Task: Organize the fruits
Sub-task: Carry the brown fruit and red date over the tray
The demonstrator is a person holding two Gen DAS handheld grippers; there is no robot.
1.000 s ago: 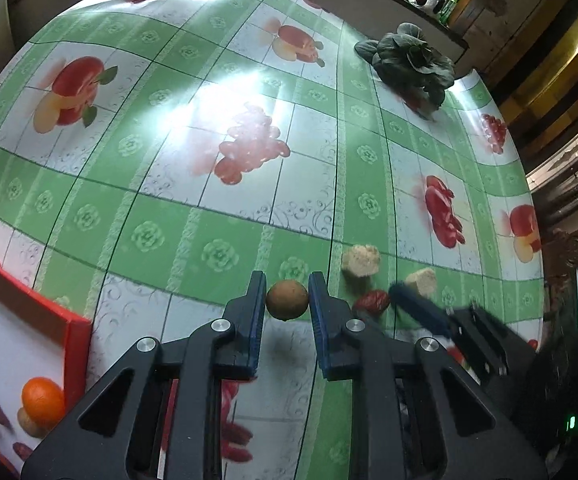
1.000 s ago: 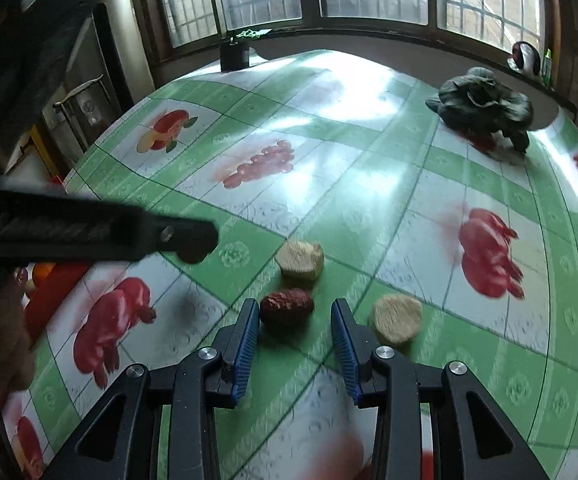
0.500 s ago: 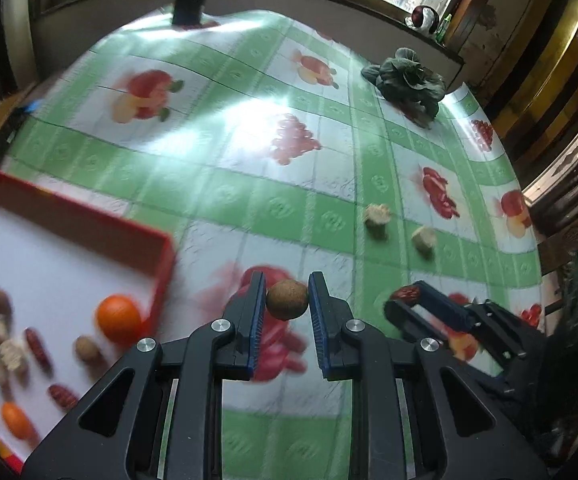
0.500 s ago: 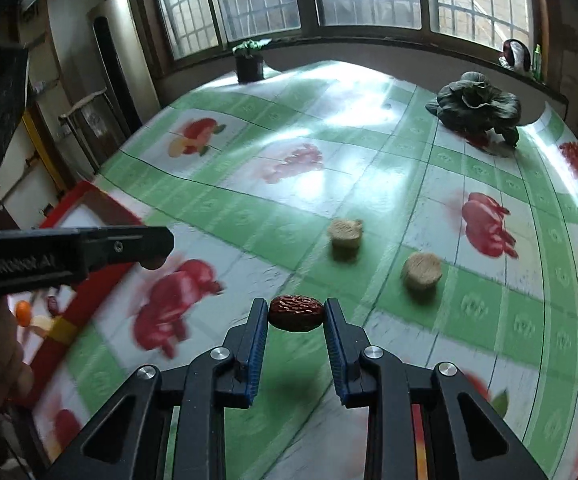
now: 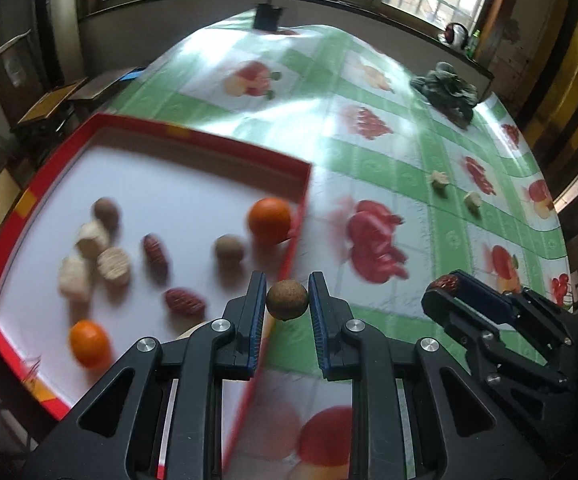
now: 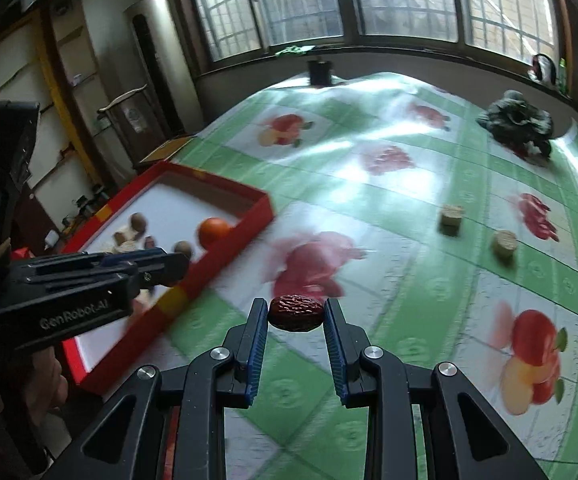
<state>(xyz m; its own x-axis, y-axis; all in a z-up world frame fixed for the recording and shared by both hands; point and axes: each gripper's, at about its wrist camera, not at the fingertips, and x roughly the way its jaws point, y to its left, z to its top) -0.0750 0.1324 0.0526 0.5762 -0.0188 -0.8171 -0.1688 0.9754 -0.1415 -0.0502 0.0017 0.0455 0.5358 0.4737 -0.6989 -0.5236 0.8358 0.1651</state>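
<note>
We are pinching a round, rough brown fruit point(image 5: 287, 301) in our left gripper point(image 5: 287, 303) over the red tray's point(image 5: 301, 216) right edge, and clamping a wrinkled red date point(image 6: 296, 313) in our right gripper point(image 6: 296, 316).

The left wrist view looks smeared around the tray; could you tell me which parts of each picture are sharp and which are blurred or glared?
Left wrist view: the left tool and its brown round fruit are sharp, while the red tray and its contents are motion-smeared. Right wrist view: the right tool and its red date are crisp, the tablecloth streaks, and window glare whitens its far end.
</note>
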